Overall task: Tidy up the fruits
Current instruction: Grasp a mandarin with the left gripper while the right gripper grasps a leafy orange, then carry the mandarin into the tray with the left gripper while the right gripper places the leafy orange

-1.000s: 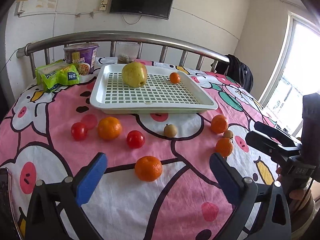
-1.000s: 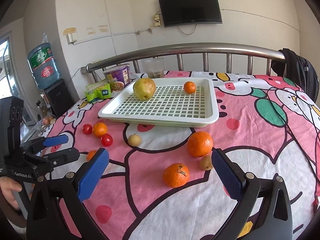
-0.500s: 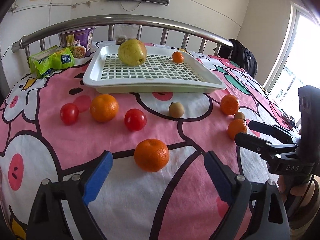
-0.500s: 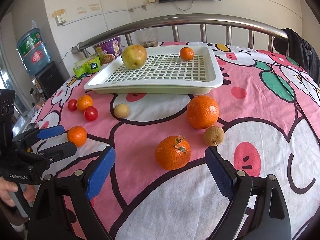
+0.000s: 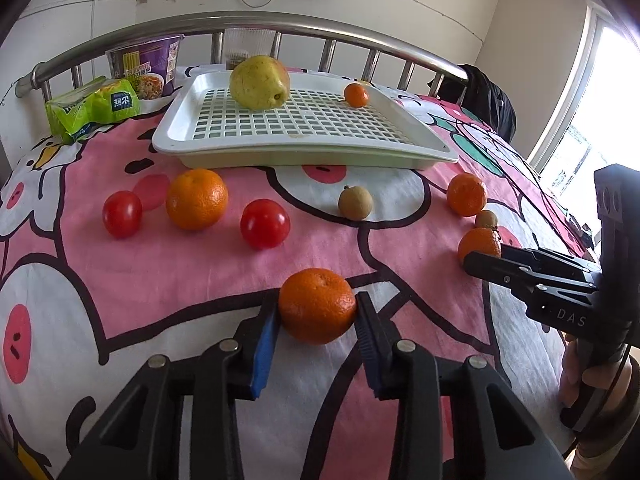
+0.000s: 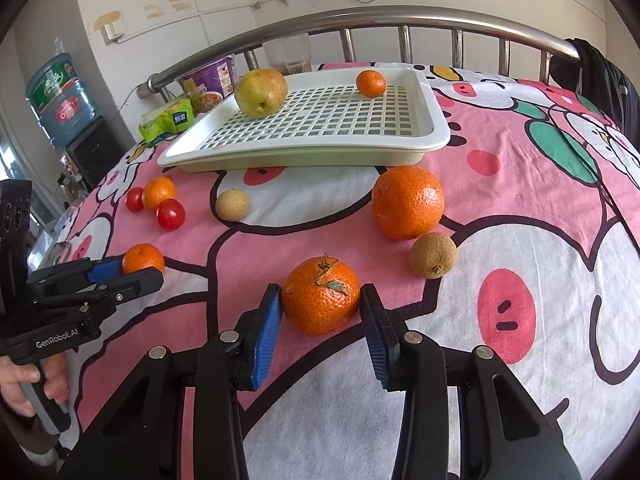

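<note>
Left claw [image 5: 317,322] is closed in on a mandarin [image 5: 317,305], blue pads [image 5: 265,340] touching both its sides; fruit sits on the bed's pink cartoon sheet [image 5: 200,276]. Right claw [image 6: 321,314] likewise pinches a stemmed mandarin [image 6: 321,300], pads against both sides, fruit on the sheet.

Just right of the right claw: a brown longan [image 6: 433,255]; far of that, a big orange [image 6: 408,202], close to the longan. Far left in the left view: two cherry tomatoes [image 5: 265,223] with an orange [image 5: 197,199] between them, and another longan [image 5: 355,203] further right.

White slotted tray [image 5: 400,136] lies at the far side, holding a pear [image 5: 260,82] and a small mandarin [image 5: 356,95]. Behind, left: green snack packet [image 5: 93,106], purple noodle cup [image 5: 146,68], glass [image 6: 287,54] by the metal bed rail [image 5: 360,42]. Nothing lies between either claw and the tray except loose fruit off to the sides.
</note>
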`<state>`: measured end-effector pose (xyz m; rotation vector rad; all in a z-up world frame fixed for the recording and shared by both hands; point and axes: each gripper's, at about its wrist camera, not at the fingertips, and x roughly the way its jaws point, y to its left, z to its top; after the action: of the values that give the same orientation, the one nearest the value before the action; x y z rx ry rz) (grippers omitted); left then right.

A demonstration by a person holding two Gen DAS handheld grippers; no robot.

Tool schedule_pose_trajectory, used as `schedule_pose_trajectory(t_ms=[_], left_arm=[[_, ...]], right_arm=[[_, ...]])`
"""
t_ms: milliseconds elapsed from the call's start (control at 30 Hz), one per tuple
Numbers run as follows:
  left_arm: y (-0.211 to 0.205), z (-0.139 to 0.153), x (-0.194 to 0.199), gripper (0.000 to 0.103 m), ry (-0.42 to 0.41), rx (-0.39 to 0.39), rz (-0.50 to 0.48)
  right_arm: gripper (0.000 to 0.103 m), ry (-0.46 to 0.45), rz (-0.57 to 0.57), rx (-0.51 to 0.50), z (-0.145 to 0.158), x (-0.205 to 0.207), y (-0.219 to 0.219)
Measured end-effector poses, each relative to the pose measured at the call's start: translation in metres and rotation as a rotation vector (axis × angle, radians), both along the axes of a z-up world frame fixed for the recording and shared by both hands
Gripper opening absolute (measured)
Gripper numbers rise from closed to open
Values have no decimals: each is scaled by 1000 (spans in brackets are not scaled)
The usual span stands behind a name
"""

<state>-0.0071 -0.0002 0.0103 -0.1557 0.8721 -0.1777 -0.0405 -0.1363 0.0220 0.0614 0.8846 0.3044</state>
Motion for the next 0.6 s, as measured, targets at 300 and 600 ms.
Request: schedule_pose_trajectory(t_ms=[300, 600], left_arm=[[-6, 5, -4, 39, -30, -1, -39], [-9, 16, -11, 39, -71, -33, -70]], right_arm=[[38, -45, 45, -11, 6, -6, 10], [38, -108, 100, -22, 14, -16, 21]])
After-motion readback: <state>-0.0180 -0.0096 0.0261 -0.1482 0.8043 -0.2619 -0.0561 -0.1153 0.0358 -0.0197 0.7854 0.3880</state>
